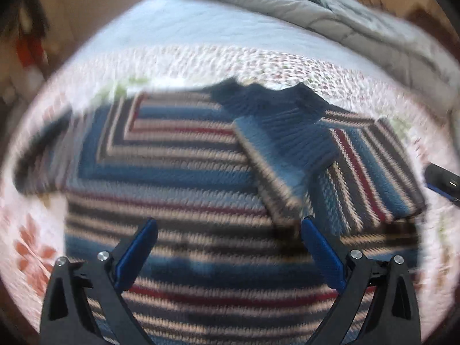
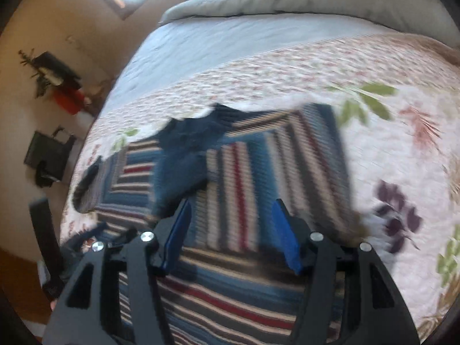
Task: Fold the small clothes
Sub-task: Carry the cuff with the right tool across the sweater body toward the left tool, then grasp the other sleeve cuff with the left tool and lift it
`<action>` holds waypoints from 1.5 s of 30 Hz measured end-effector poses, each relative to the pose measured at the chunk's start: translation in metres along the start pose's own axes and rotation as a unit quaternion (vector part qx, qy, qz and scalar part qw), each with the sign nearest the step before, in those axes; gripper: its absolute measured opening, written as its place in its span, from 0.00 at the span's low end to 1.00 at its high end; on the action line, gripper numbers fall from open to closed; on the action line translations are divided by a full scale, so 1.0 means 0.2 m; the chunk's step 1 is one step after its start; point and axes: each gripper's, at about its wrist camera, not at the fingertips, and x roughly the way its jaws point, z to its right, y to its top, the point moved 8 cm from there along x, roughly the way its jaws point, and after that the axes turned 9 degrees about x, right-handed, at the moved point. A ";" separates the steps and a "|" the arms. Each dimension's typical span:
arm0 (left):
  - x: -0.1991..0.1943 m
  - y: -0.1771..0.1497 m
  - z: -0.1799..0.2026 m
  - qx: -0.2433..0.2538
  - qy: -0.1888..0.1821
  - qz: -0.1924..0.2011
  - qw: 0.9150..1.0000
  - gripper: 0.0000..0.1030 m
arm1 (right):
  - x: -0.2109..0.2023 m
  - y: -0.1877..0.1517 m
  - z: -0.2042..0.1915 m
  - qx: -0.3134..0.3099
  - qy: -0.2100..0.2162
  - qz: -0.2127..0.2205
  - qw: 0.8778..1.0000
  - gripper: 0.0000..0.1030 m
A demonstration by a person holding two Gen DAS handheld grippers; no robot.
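A small striped knit sweater in blue, cream, grey and red lies flat on the floral bedspread. Its right sleeve with a dark blue ribbed cuff is folded diagonally across the chest. My left gripper is open and empty, just above the sweater's lower body. In the right wrist view the sweater fills the middle, with the dark blue collar and cuff at left. My right gripper is open and empty above the sweater's right half. Both views are motion-blurred.
A grey duvet is bunched at the far end of the bed, beyond a pale blue sheet. The other gripper's tip shows at the right edge. Off the bed's left side are a wall, dark furniture and a red object.
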 end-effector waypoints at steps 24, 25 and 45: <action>0.25 0.21 0.12 -0.009 -0.033 0.005 0.999 0.09 | 0.07 -0.15 0.18 0.006 0.003 -0.018 1.000 0.67; 0.22 0.21 0.08 -0.020 -0.031 0.016 0.999 0.09 | 0.08 -0.15 0.18 0.007 0.002 -0.019 1.000 0.67; 0.34 -0.05 -0.62 -0.133 -0.022 0.016 0.991 0.31 | 0.32 -0.18 0.04 -0.017 -0.027 -0.067 0.997 0.67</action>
